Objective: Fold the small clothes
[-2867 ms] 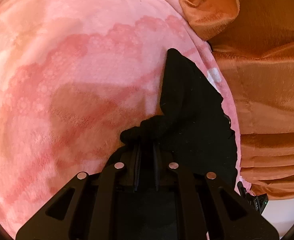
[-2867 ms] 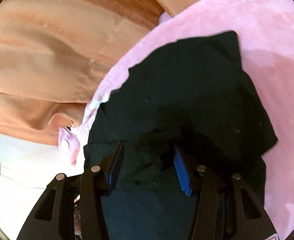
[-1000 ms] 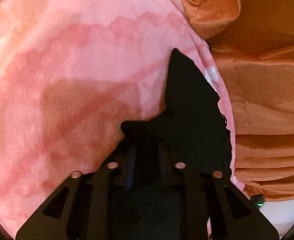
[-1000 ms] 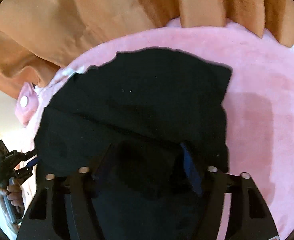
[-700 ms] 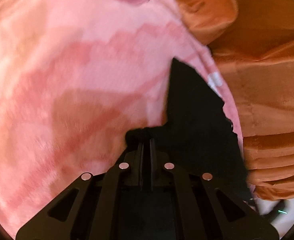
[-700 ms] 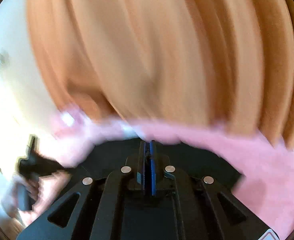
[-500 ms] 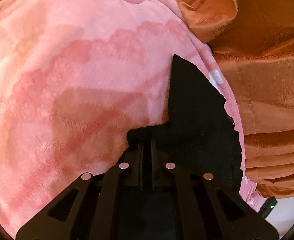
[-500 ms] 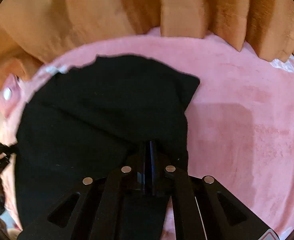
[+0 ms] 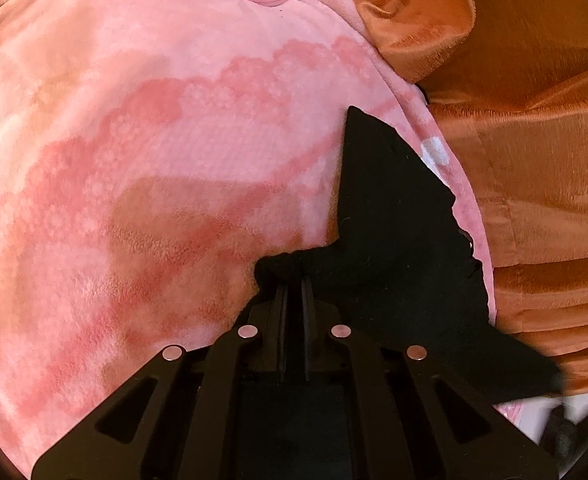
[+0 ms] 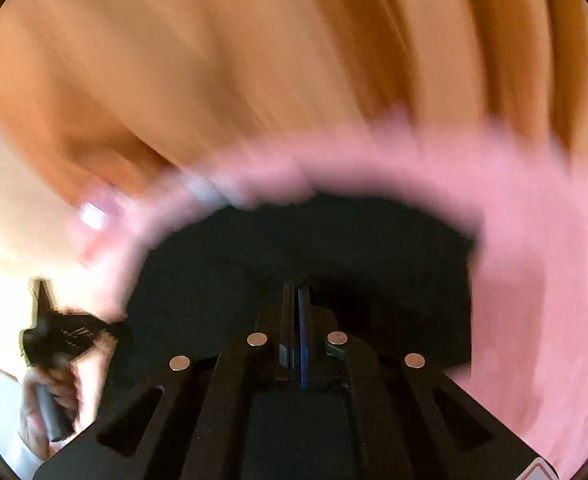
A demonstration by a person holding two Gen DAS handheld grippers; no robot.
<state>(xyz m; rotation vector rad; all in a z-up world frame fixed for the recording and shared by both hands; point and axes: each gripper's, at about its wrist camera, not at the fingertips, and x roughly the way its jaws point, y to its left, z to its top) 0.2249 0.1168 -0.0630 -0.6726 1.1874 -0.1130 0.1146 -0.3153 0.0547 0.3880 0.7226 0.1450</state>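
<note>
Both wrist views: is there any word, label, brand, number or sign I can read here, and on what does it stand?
None can be read.
Left gripper, seen in the right wrist view: a few faint pale marks on its body, too small and blurred to read.
Pink blanket: a lace-like pattern only, no lettering; a small white patch at its edge shows no text.
Black garment and orange curtain: plain.

Ahead of the left gripper [image 9: 294,280]: pink patterned blanket [image 9: 154,160], with a black garment [image 9: 393,232] lying on it.
</note>
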